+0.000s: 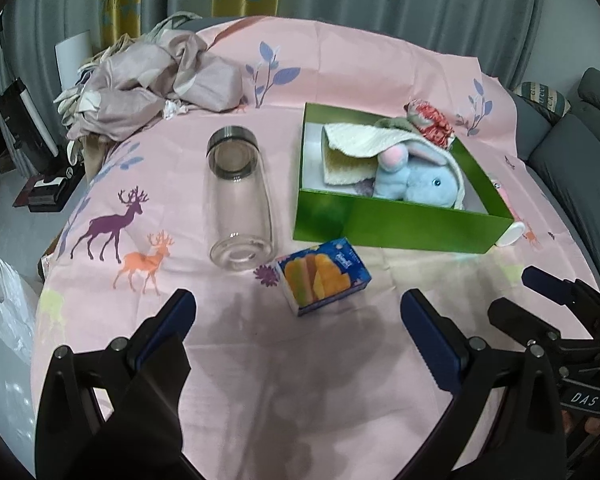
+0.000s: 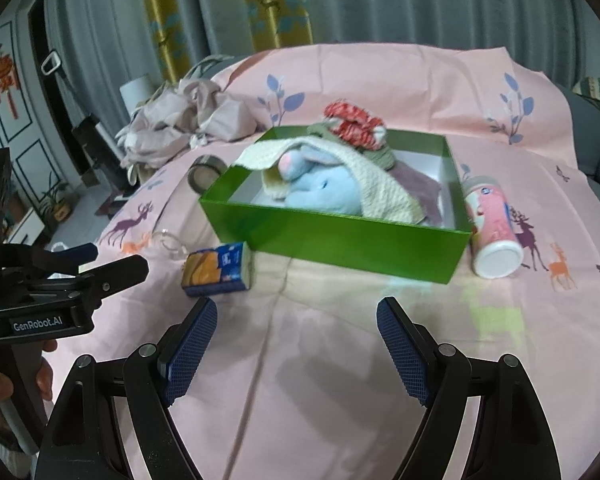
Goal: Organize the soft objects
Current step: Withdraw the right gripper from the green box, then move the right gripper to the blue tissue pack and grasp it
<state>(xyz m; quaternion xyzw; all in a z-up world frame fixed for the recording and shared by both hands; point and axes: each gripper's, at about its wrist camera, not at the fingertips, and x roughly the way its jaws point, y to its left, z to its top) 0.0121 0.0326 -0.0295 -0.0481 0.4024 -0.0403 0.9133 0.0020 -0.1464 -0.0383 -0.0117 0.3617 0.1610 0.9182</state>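
A green box (image 1: pixel 400 222) (image 2: pixel 340 240) stands on the pink deer-print cloth (image 1: pixel 300 360). Inside lie a blue plush rabbit (image 1: pixel 416 184) (image 2: pixel 324 192), a cream knitted towel (image 1: pixel 364 140) (image 2: pixel 384 188) draped over it, and a red-and-white fabric piece (image 1: pixel 430 118) (image 2: pixel 354 124) at the far rim. My left gripper (image 1: pixel 298 308) stands open and empty, short of a small tissue pack (image 1: pixel 324 276) (image 2: pixel 218 268). My right gripper (image 2: pixel 296 320) is open and empty, short of the box's near wall; it also shows at the right edge (image 1: pixel 560 304).
A clear glass jar (image 1: pixel 238 196) lies on its side left of the box. A pink canister (image 2: pixel 492 224) lies at the box's right. Crumpled mauve fabric (image 1: pixel 148 80) is piled at the far left. A white plastic bag (image 1: pixel 4 308) hangs beyond the left edge.
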